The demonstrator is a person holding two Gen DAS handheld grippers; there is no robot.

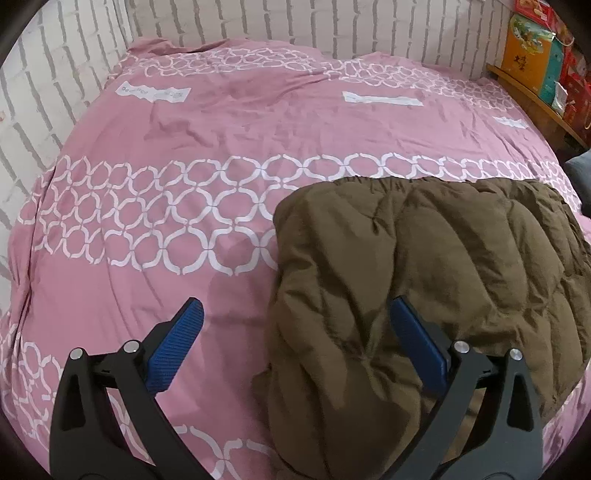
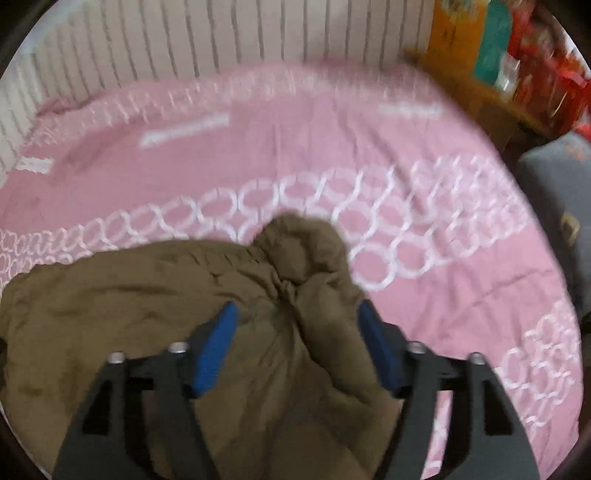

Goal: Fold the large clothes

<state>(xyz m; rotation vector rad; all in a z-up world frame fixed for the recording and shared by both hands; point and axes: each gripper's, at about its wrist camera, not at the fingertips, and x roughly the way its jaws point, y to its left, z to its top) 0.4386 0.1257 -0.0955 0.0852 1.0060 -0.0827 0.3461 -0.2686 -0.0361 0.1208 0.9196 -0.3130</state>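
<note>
A brown quilted jacket (image 1: 424,280) lies in a rough folded heap on the pink patterned bed cover (image 1: 184,122). My left gripper (image 1: 295,314) is open above the jacket's left edge; its right finger is over the cloth, its left finger over the bare cover. In the blurred right wrist view the jacket (image 2: 147,295) fills the lower left, with a bunched hump at its far right end. My right gripper (image 2: 297,314) is open, its fingers either side of that bunched part, holding nothing.
A white brick-pattern wall (image 1: 258,18) runs behind and to the left of the bed. A wooden shelf with coloured boxes (image 1: 535,66) stands at the far right. A grey cushion (image 2: 554,184) sits at the bed's right edge.
</note>
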